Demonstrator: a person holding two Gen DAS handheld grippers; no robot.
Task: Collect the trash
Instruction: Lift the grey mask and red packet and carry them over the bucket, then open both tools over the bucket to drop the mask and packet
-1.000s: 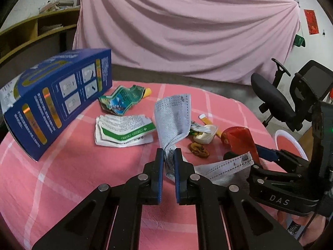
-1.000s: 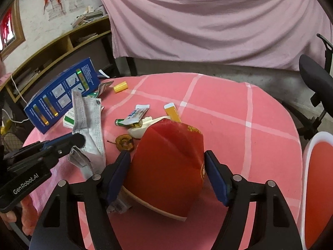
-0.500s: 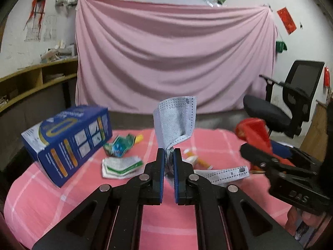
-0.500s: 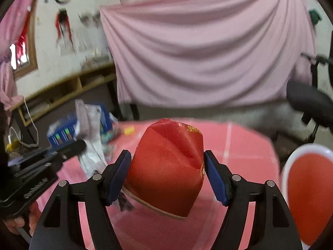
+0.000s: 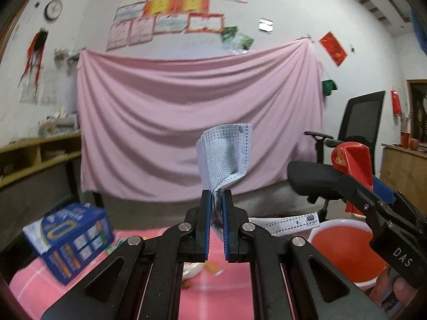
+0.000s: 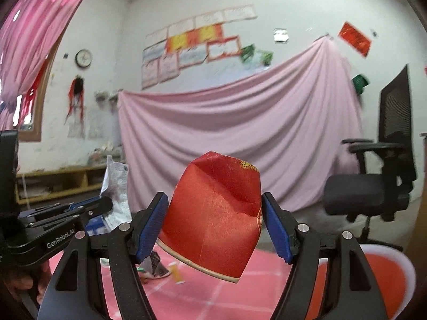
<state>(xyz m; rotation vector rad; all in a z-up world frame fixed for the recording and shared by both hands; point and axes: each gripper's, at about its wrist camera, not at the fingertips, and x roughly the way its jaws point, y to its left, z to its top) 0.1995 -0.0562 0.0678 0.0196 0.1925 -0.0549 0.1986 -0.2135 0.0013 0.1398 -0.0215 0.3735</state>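
My left gripper [image 5: 216, 197] is shut on a pale blue face mask [image 5: 224, 157] that stands up above its fingertips, lifted clear of the pink table [image 5: 213, 296]. A second mask strip [image 5: 288, 222] hangs to the right behind the fingers. My right gripper [image 6: 214, 208] is shut on a crumpled red paper cup [image 6: 213, 218], held level above the table. Each gripper shows in the other's view: the right gripper [image 5: 355, 186] with the red cup [image 5: 353, 160] at the right, the left gripper [image 6: 88, 208] with the mask [image 6: 116, 184] at the left. A red bin with a white rim [image 5: 344, 250] sits low right.
A blue carton [image 5: 69, 237] lies on the table at the left. Small scraps [image 6: 176, 272] stay on the cloth below the cup. A black office chair [image 6: 379, 186] stands at the right, wooden shelves [image 5: 32, 157] at the left, a pink curtain [image 5: 170, 122] behind.
Both grippers have risen and tilted up from the table toward level, carrying the mask and the red cup. The table litter has dropped low in view and the red bin has come in.
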